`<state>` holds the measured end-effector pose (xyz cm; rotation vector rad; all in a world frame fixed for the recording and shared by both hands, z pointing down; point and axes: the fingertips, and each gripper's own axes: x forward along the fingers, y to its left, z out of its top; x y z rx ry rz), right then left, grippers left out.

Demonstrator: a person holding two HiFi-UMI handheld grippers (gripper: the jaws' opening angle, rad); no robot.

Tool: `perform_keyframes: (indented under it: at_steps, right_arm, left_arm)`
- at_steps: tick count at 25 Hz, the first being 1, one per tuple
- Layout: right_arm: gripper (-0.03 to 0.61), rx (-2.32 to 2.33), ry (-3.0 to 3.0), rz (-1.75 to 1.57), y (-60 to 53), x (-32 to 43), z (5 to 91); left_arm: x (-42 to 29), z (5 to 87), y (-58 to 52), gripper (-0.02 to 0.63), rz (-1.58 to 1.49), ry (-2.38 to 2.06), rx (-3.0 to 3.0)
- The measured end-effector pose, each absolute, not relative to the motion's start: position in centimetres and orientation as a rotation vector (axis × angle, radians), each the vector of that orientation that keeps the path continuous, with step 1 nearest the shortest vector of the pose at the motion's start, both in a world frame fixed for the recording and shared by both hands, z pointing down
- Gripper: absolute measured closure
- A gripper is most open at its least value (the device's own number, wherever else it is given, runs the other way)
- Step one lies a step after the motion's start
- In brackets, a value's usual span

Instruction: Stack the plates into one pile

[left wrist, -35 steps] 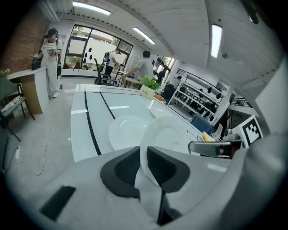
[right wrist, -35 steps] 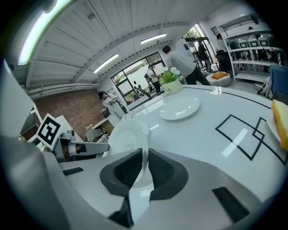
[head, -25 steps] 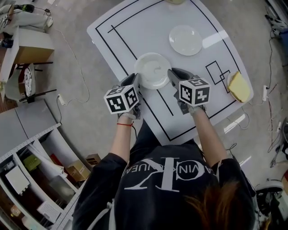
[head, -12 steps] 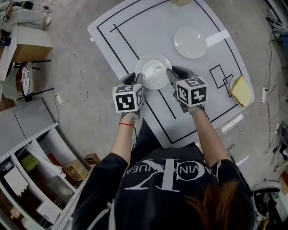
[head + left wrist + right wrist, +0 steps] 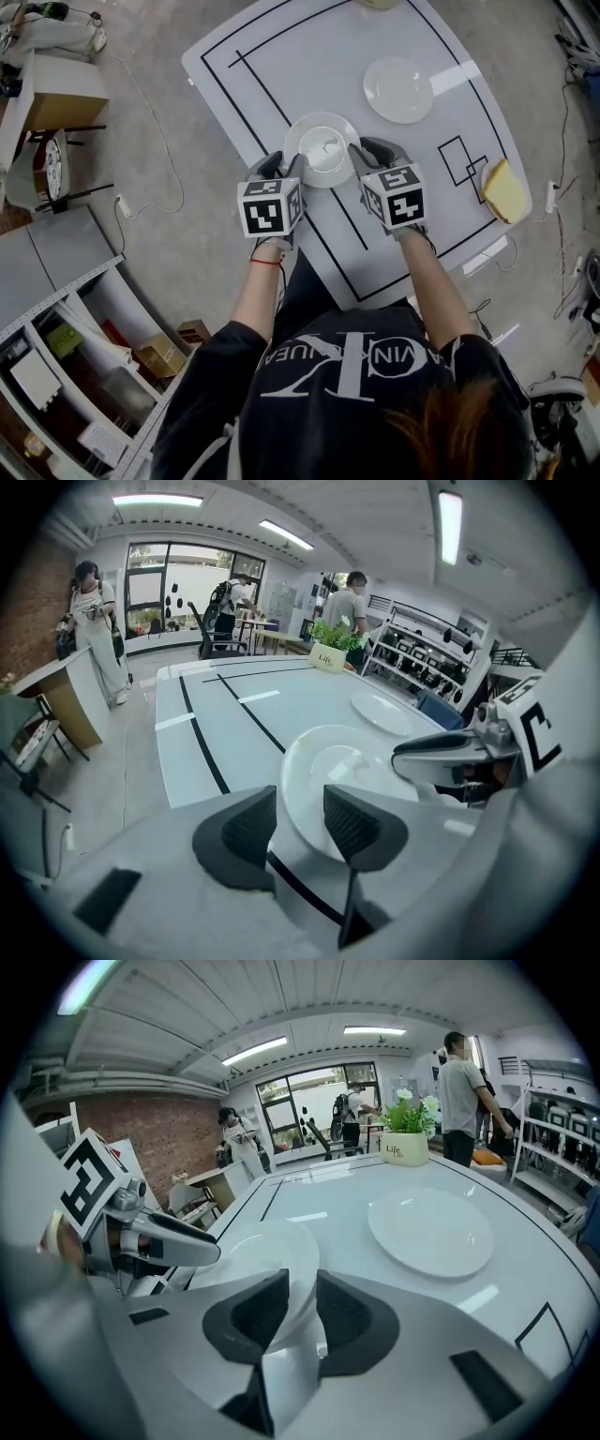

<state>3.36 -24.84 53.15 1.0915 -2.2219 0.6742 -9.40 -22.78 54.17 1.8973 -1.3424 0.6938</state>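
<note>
Plate rim sits loose between two pairs of spread jaws
Left gripper at its 8 o'clock, right gripper at 4, jaws just opening; pot reads "Life".

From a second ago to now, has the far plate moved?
No. The far plate lies just as far from the black squares as before; only the whole view has shifted slightly.

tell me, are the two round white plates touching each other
Apart. The head view shows bare white table between the near round white plate and the far round white plate.
</note>
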Motion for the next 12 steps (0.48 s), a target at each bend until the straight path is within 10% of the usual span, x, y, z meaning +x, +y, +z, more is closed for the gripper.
perform_keyframes:
  at_steps: [12]
  right_arm:
    - [0.476, 1.302, -2.233, 0.713, -27.4, 8.2, 51.5]
  left_arm:
    - [-7.0, 49.7, -26.6, 0.437, 0.668, -1.366, 2.074]
